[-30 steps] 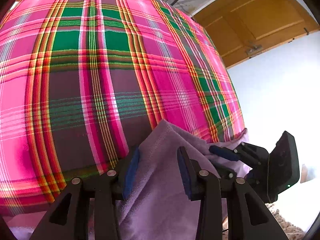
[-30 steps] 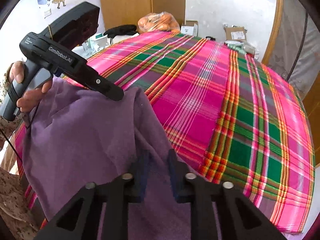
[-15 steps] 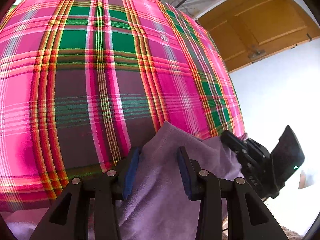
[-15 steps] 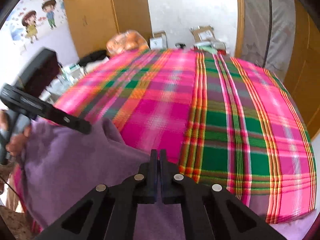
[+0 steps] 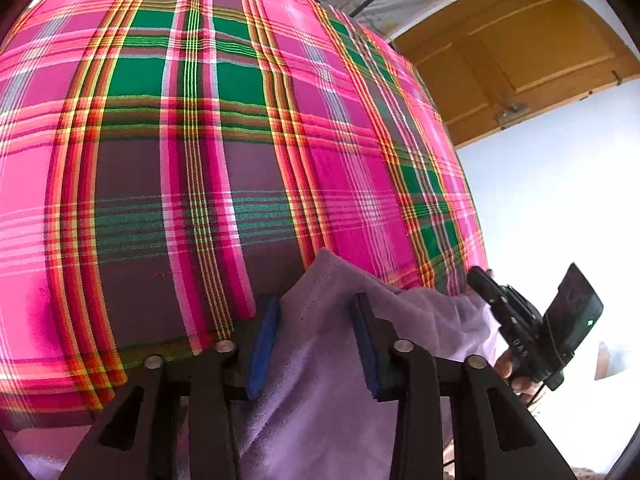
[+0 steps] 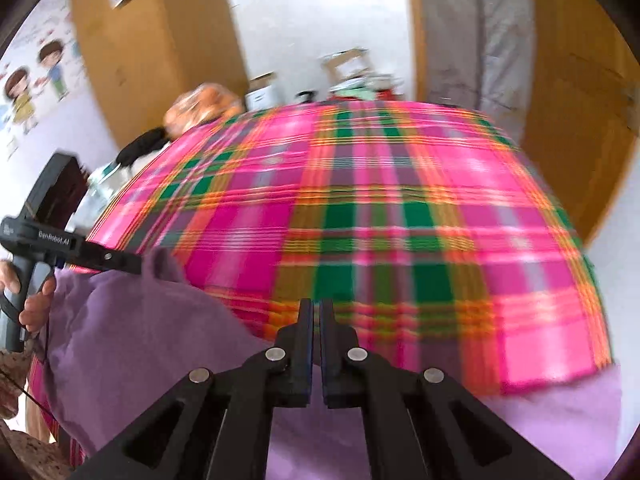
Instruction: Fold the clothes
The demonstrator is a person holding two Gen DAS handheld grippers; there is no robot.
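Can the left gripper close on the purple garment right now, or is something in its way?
Probably yes: the purple garment already lies between the open left gripper jaws, with nothing in between. The right gripper looks shut on another part of it.

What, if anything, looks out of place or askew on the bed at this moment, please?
Nothing looks damaged or spilled. The purple garment lies bunched at the near edge of the plaid bedspread, not spread flat, with a corner standing up between the left gripper fingers.
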